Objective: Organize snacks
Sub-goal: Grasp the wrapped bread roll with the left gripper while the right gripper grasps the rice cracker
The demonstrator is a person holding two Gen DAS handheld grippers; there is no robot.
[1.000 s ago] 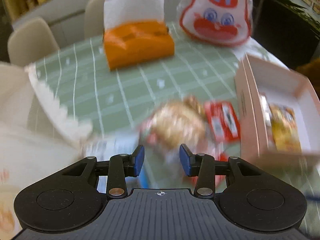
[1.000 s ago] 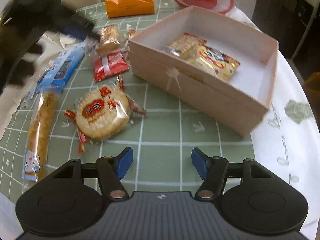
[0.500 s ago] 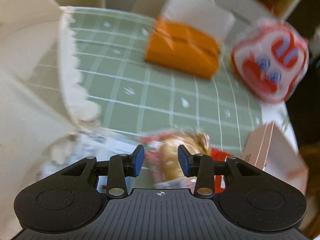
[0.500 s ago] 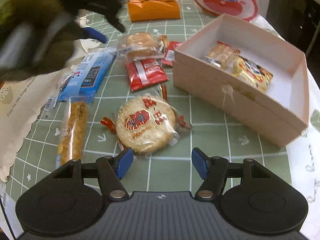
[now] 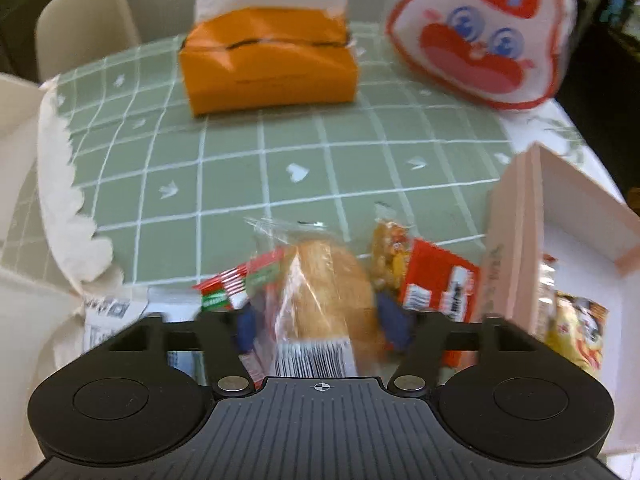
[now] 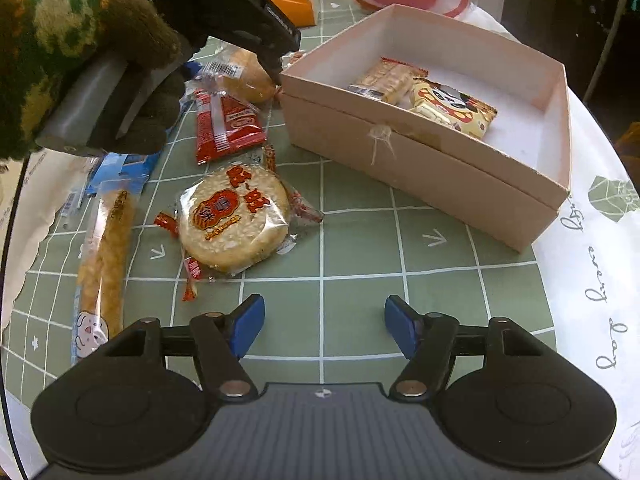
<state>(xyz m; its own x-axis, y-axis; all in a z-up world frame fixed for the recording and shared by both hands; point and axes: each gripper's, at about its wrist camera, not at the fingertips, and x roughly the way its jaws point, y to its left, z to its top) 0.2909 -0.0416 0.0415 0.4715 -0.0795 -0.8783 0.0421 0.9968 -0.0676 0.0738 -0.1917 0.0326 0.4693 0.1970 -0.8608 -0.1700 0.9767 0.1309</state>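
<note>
My left gripper (image 5: 320,322) is open, its blue fingers either side of a wrapped bread bun (image 5: 328,296) lying on the green checked tablecloth; I cannot tell if the pads touch it. The bun (image 6: 244,76) and the left gripper (image 6: 276,68) also show in the right wrist view. A pink box (image 6: 420,160) holds two snack packs (image 6: 452,110). My right gripper (image 6: 322,326) is open and empty above the cloth, near a round rice cracker pack (image 6: 234,220). A red packet (image 6: 226,124) and a long stick snack (image 6: 106,252) lie to the left.
An orange tissue box (image 5: 268,60) and a rabbit-face bag (image 5: 484,36) stand at the table's far side. A red packet (image 5: 440,284) and a small yellow snack (image 5: 388,252) lie between the bun and the pink box (image 5: 516,248). A white paper sheet (image 5: 60,184) lies left.
My left gripper has swung back toward the table and come down over the bun, its fingers wider apart. My right gripper has drawn slightly closer to the round cracker pack.
</note>
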